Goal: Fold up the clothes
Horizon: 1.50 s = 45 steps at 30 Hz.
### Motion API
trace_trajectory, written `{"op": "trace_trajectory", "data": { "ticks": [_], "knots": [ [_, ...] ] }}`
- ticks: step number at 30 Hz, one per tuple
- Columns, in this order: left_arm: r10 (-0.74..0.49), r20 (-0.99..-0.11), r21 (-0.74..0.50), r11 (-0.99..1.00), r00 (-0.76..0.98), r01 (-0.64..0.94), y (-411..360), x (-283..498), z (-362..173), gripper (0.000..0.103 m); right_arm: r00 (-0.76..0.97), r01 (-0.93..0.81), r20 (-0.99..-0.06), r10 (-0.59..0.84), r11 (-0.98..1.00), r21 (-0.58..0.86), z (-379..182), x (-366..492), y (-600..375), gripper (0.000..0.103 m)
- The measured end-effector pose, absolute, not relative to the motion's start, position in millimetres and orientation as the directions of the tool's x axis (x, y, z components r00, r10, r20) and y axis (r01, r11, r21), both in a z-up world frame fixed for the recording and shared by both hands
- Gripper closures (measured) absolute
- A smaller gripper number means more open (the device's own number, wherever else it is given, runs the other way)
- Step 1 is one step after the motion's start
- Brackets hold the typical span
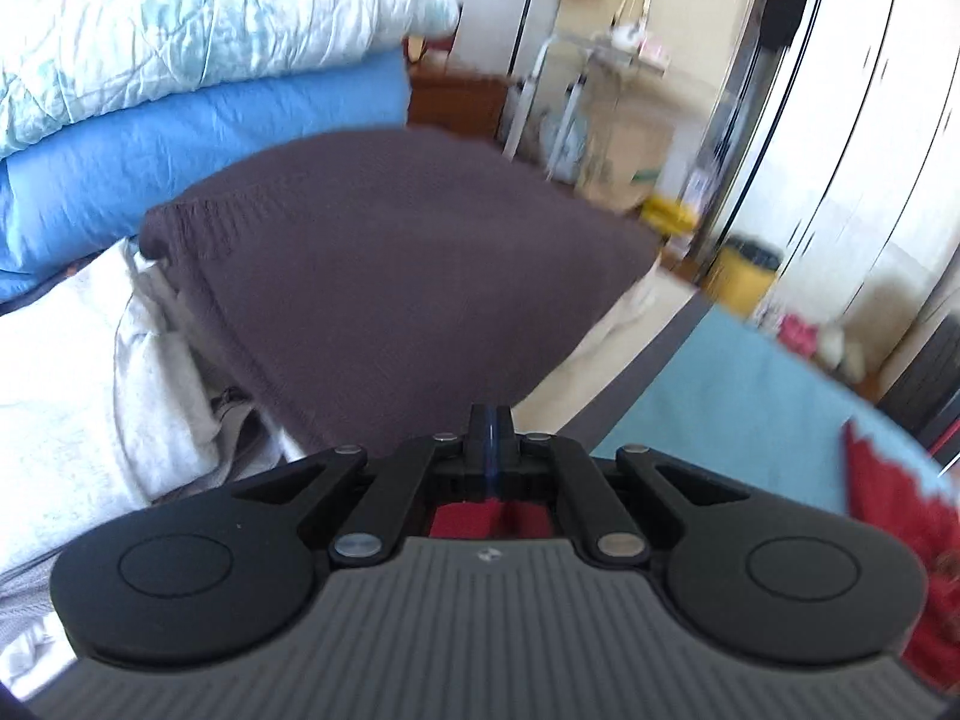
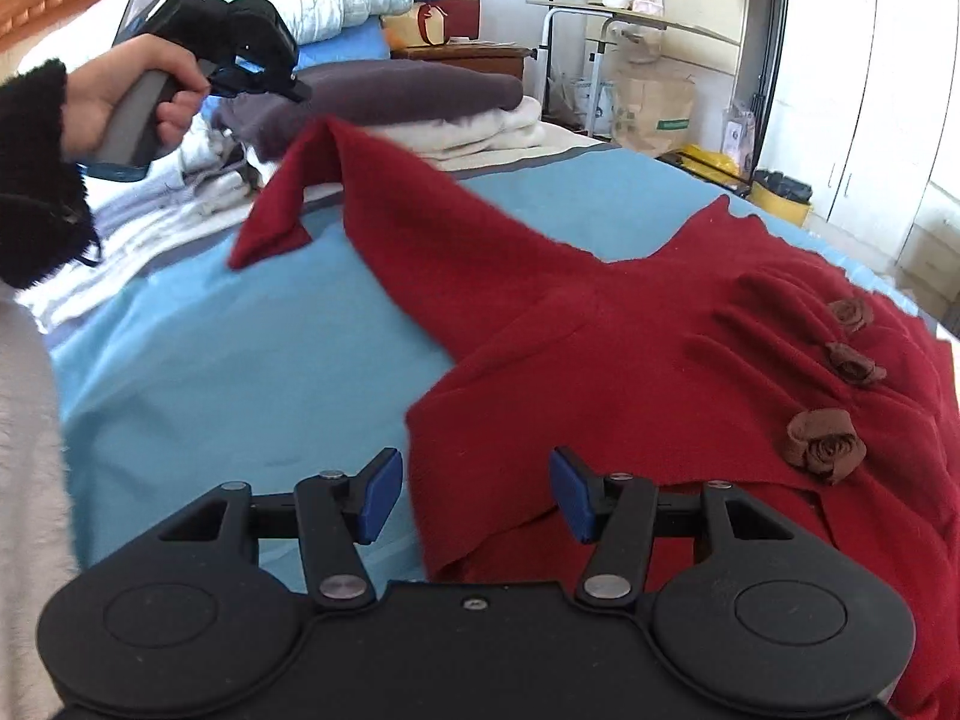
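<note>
Left gripper (image 1: pixel 491 420) jaws closed tight — right gripper (image 2: pixel 475 495) jaws parted.

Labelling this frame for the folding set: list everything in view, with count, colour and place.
sweater: 1, red, spread on bed, three brown fabric roses down its front
bed sheet: 1, light blue, under sweater
folded sweater: 1, dark purple-brown, atop cream folded stack
quilts: 2, pale patterned over blue, stacked behind
paper bag: 1, tan, on floor
bin: 1, yellow, by wardrobe
left tool: shut
right tool: open over sweater edge
hand: black fuzzy sleeve, holds left tool
</note>
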<state>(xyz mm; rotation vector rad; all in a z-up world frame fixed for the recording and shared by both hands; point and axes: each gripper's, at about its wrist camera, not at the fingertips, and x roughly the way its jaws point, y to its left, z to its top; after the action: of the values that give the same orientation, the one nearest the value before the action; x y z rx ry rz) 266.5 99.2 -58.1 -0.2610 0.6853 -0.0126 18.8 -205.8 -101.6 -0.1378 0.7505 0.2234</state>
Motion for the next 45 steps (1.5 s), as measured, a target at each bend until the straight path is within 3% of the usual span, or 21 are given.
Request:
{"op": "trace_trajectory", "data": {
  "ticks": [4, 9, 10, 11, 12, 14, 19, 21, 22, 23, 30, 32, 36, 40, 42, 45],
  "knots": [
    [-0.170, -0.700, -0.340, 0.934, 0.694, -0.113, 109, 267, -72, 0.102, 0.712, -0.285, -0.690, 0.127, 0.951, -0.119, -111, 23, -192, 0.043],
    [-0.331, -0.774, -0.452, 0.886, 0.541, -0.104, 102, 256, -97, 0.100, 0.711, -0.254, -0.693, 0.117, 0.962, -0.098, -112, 31, -206, 0.049],
    [-0.394, -0.759, -0.511, 0.854, 0.519, -0.098, 100, 254, -102, 0.098, 0.719, -0.235, -0.686, 0.110, 0.968, -0.090, -110, 32, -211, 0.064],
    [-0.458, -0.740, -0.569, 0.817, 0.493, -0.096, 97, 252, -107, 0.092, 0.723, -0.212, -0.683, 0.102, 0.974, -0.078, -109, 34, -215, 0.087],
    [-0.515, -0.723, -0.616, 0.782, 0.460, -0.093, 91, 252, -113, 0.080, 0.729, -0.189, -0.677, 0.098, 0.980, -0.062, -107, 35, -220, 0.092],
    [-0.596, -0.700, -0.674, 0.734, 0.394, -0.088, 74, 252, -124, 0.061, 0.750, -0.142, -0.653, 0.101, 0.990, -0.011, -101, 32, -230, 0.093],
    [-0.513, -0.770, -0.586, 0.804, 0.379, -0.102, 29, 248, -147, 0.061, 0.780, -0.093, -0.613, 0.125, 0.992, 0.084, -91, 26, -246, 0.094],
    [-0.469, -0.776, -0.548, 0.833, 0.421, -0.082, 17, 248, -149, 0.066, 0.785, -0.109, -0.598, 0.159, 0.987, 0.119, -89, 24, -248, 0.094],
    [-0.453, -0.772, -0.530, 0.846, 0.447, -0.057, 13, 248, -146, 0.075, 0.787, -0.119, -0.591, 0.177, 0.984, 0.135, -88, 24, -249, 0.094],
    [-0.432, -0.769, -0.503, 0.863, 0.471, -0.030, 10, 249, -142, 0.100, 0.786, -0.132, -0.587, 0.192, 0.981, 0.144, -87, 23, -249, 0.094],
    [-0.241, -0.635, -0.289, 0.955, 0.734, 0.063, 7, 226, -80, 0.099, 0.727, -0.253, -0.617, 0.300, 0.953, 0.165, -88, 23, -240, 0.094],
    [-0.257, -0.715, -0.289, 0.955, 0.650, 0.060, 1, 232, -101, 0.099, 0.693, -0.276, -0.654, 0.302, 0.950, 0.147, -94, 23, -233, 0.093],
    [-0.282, -0.809, -0.316, 0.948, 0.515, 0.023, -2, 243, -130, 0.097, 0.655, -0.269, -0.721, 0.226, 0.961, 0.056, -112, 26, -216, 0.087],
    [-0.243, -0.757, -0.340, 0.939, 0.607, -0.049, 26, 242, -98, 0.095, 0.661, -0.265, -0.717, 0.220, 0.963, 0.051, -107, 22, -215, 0.086],
    [-0.172, -0.739, -0.302, 0.949, 0.651, -0.092, 47, 239, -86, 0.083, 0.671, -0.263, -0.700, 0.245, 0.961, 0.085, -103, 17, -217, 0.085],
    [-0.118, -0.801, -0.255, 0.954, 0.586, -0.156, 77, 243, -91, 0.073, 0.679, -0.261, -0.689, 0.252, 0.961, 0.094, -101, 16, -217, 0.068]
  ]
}}
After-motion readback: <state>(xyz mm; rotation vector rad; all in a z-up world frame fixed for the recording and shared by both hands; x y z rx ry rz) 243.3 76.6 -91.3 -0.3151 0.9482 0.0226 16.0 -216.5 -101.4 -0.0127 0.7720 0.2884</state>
